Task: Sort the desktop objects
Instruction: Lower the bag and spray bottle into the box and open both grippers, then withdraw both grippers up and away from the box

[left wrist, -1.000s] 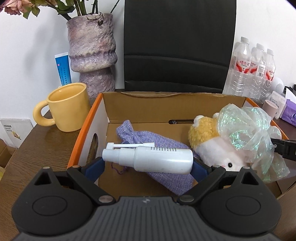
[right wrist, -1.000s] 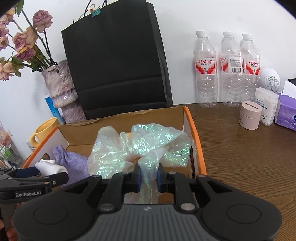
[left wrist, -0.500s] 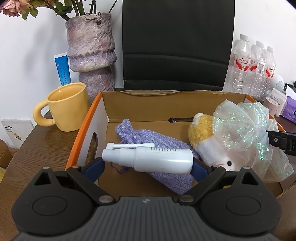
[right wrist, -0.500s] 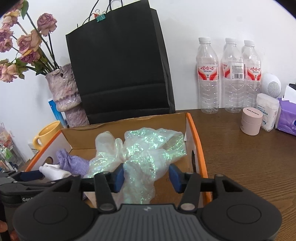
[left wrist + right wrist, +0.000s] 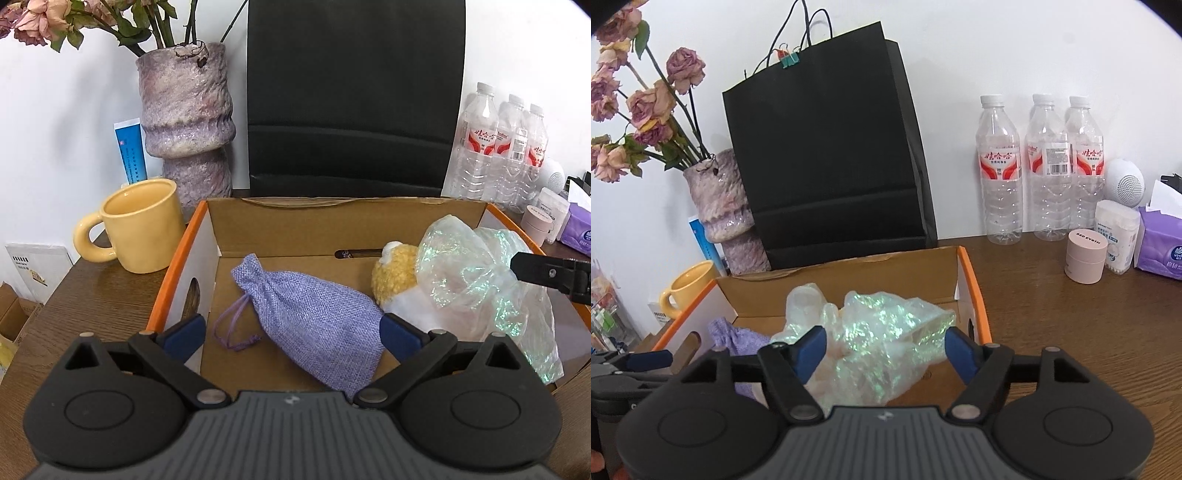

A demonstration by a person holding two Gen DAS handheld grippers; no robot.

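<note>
An open cardboard box [image 5: 332, 225] with orange edges stands on the wooden desk. In it lie a purple drawstring pouch [image 5: 317, 321], a yellow and white plush toy [image 5: 395, 273] and an iridescent plastic bag [image 5: 480, 280] that partly covers the toy. My left gripper [image 5: 291, 332] is open and empty above the box's near edge, over the pouch. The white spray bottle is not in view. My right gripper [image 5: 884, 352] is open and empty just above the plastic bag [image 5: 879, 332], over the box's right half [image 5: 971, 280]. The pouch shows at the left [image 5: 731, 332].
A yellow mug [image 5: 136, 225], a purple vase [image 5: 188, 122] with dried roses and a black paper bag [image 5: 354, 96] stand behind the box. Three water bottles [image 5: 1041, 166], a pink jar [image 5: 1086, 254], a cotton-swab box [image 5: 1117, 236] and a tissue pack [image 5: 1161, 243] stand at the right.
My left gripper has opened and no longer holds the white spray bottle, which is out of sight. My right gripper has opened wider off the plastic bag and risen slightly.
</note>
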